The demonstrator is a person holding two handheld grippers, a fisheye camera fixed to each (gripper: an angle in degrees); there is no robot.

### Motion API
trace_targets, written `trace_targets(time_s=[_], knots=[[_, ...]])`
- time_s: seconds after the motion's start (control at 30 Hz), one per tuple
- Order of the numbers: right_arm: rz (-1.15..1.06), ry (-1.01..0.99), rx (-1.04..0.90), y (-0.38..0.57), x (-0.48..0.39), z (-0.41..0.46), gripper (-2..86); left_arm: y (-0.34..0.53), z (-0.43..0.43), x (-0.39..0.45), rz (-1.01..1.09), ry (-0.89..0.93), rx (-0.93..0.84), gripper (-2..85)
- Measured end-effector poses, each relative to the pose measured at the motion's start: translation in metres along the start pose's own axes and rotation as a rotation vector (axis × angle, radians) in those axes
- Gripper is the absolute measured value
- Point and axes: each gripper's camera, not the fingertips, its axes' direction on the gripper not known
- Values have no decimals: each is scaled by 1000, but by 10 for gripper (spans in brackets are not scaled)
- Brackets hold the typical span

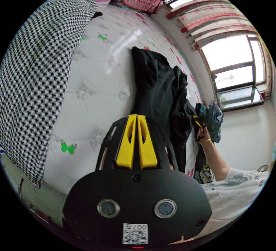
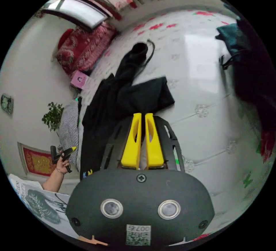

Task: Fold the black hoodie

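The black hoodie (image 1: 156, 84) lies crumpled on a white quilted bedspread (image 1: 95, 90). My left gripper (image 1: 136, 116) is shut with nothing between its yellow jaws. In the right gripper view it shows small in a hand (image 2: 61, 159), out past the bed's edge (image 2: 64, 151) and away from the hoodie (image 2: 115, 98). My right gripper (image 2: 143, 115) has its jaws nearly together, their tips at the near edge of a hoodie flap, which looks pinched between them. From the left gripper view, the right gripper (image 1: 197, 120) sits at the hoodie's far side, held by a hand (image 1: 202, 134).
A black-and-white houndstooth cloth (image 1: 37, 84) lies along one side of the bed. Red patterned bedding (image 2: 83, 47) is piled at the head. Teal clothes (image 1: 212, 117) sit beyond the hoodie, near the window (image 1: 233, 70). The person's white printed shirt (image 1: 238, 187) is close by.
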Motion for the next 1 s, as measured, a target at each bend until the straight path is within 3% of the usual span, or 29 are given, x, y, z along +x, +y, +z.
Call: trace_targets(time_s=[0.1,0.2,0.27,0.33,0.43,0.5,0.6,0.8,1.0], knots=[[25,14,266,30,14,-85,3,-28,-9,-5,4,4,46,-10],[93,282,492,92,39,-192,3,-51,-9,-9,23,-3,58,-10],[271,515,626,144,77,-263,7,-63,-4,-13,30,-12,46,-9],[427,620,650,175,115,-297,13,-78,5,-19,31,-27,30,-8],[689,611,543,212,181,-313,21,-97,14,-30,-3,-14,22,-1],[733,637,526,226,186,-305,26,-108,15,-38,-41,10,33,14],[596,618,438,219,158,-261,31,-125,17,-48,-79,67,72,41],[13,458,-13,180,35,-86,38,-177,35,-71,-164,203,99,105],[-432,545,-357,207,-55,46,43,-213,69,-56,-114,237,-15,43]])
